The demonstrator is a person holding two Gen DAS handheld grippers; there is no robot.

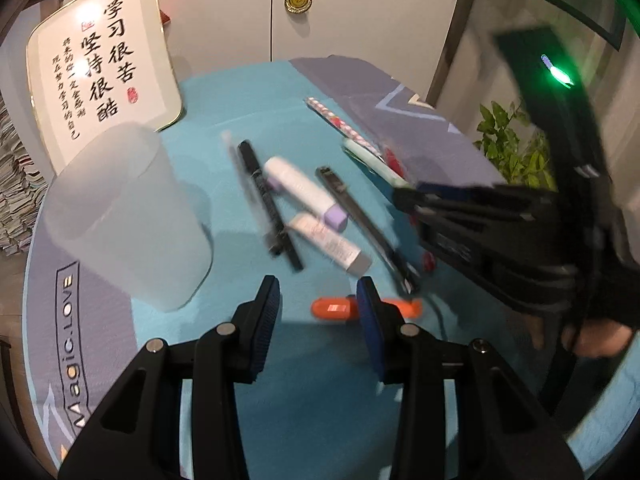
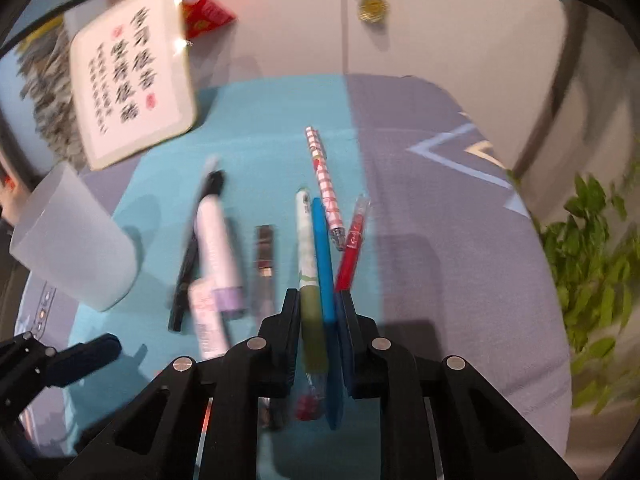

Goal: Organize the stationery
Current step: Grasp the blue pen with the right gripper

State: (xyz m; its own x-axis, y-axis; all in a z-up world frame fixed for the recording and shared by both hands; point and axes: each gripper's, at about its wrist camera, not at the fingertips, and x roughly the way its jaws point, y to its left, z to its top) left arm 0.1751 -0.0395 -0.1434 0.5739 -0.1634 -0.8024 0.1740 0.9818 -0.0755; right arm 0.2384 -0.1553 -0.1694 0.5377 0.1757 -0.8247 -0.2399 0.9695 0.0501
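Observation:
Several pens and markers lie on a teal desk mat (image 1: pixel 224 92). A frosted plastic cup (image 1: pixel 128 216) stands at the left, also in the right wrist view (image 2: pixel 76 248). My left gripper (image 1: pixel 318 300) is open and empty above the mat, with an orange pen (image 1: pixel 332 309) just past its fingertips. My right gripper (image 2: pixel 319 300) is shut on a white-and-green pen (image 2: pixel 310 264) and a blue pen (image 2: pixel 325 264) together. It shows at the right in the left wrist view (image 1: pixel 404 196). A white-purple marker (image 1: pixel 304 192), black pens (image 1: pixel 264 196), a checked pen (image 2: pixel 323 184) and a red pen (image 2: pixel 352 252) lie nearby.
A framed calligraphy sign (image 1: pixel 100 76) leans at the back left beside stacked papers (image 1: pixel 16 200). A medal (image 1: pixel 298 0) hangs on the white wall. A green plant (image 2: pixel 592 264) stands off the table's right edge.

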